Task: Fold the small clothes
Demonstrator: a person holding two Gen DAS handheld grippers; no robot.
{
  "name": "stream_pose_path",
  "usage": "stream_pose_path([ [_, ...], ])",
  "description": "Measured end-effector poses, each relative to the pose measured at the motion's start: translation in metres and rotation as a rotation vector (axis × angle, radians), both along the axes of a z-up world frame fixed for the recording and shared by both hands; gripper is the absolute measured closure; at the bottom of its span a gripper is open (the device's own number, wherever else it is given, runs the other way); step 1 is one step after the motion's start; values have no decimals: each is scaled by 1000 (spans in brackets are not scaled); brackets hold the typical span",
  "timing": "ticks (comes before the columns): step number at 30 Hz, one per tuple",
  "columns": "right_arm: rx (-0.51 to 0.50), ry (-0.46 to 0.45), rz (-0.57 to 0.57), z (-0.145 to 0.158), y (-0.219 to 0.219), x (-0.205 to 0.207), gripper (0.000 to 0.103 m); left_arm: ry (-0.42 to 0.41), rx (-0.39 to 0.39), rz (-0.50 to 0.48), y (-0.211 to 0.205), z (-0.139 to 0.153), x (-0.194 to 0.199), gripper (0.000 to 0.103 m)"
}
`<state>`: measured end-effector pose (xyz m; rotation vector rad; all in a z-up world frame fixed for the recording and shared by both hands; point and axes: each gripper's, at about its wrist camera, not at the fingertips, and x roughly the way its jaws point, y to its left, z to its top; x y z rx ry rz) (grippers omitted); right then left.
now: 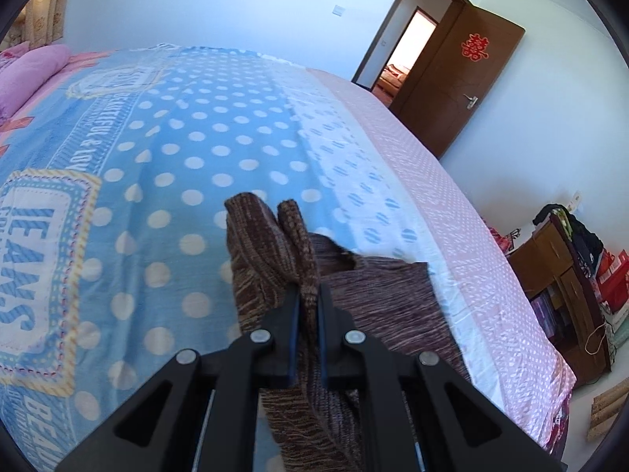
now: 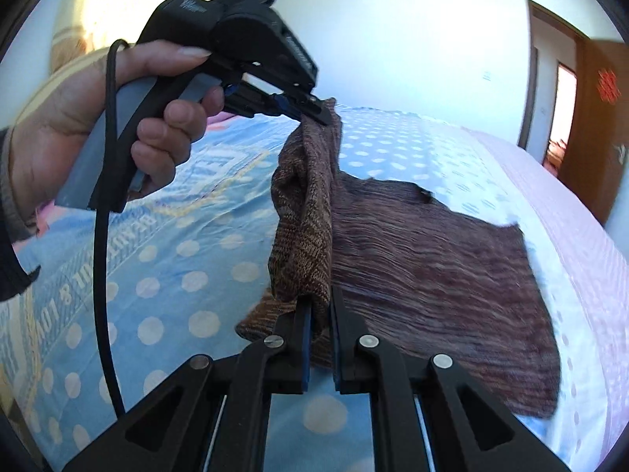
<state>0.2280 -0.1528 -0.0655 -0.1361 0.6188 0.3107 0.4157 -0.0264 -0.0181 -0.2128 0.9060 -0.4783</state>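
Over the bed (image 2: 177,275) | our left gripper (image 1: 308,295) and right gripper (image 2: 320,306) each clamp the brown knit (image 2: 432,255), edge lifted | door (image 1: 456,78) beyond

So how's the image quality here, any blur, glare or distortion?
Left wrist view: sharp, the bed bowed by fisheye, doorway overexposed. Right wrist view: brown garment smeared by motion blur at its far edge, window glare blown out top left, behind the left gripper.
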Motion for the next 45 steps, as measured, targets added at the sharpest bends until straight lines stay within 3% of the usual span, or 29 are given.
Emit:
stream_pose_path([
  [12,152,25,-149,9,-77,-26,96,-12,-7,-152,-92,7,-8,96],
  [19,263,69,-246,7,-125,-25,96,-9,38,-193,-145,-13,-4,96],
  [25,304,138,-337,-21,-158,-20,96,36,66,-236,-186,-44,1,96],
  [29,317,188,-358,-41,-164,-16,96,18,117,-250,-208,-56,-5,94],
  [32,341,190,-359,-44,-171,-17,96,-30,171,-241,-210,-52,-17,84],
  [34,374,199,-355,-46,-175,-15,96,-101,184,-232,-200,-44,-32,58],
  [37,452,201,-382,-48,-189,-16,95,-205,209,-187,-170,-33,-54,29],
  [40,472,168,-440,-41,-202,-21,88,-259,272,-130,-138,-36,-71,29],
  [44,446,85,-507,-19,-211,-29,64,-282,311,-63,-98,-56,-94,28],
  [45,462,74,-512,-14,-215,-28,63,-272,315,-54,-92,-62,-97,28],
])
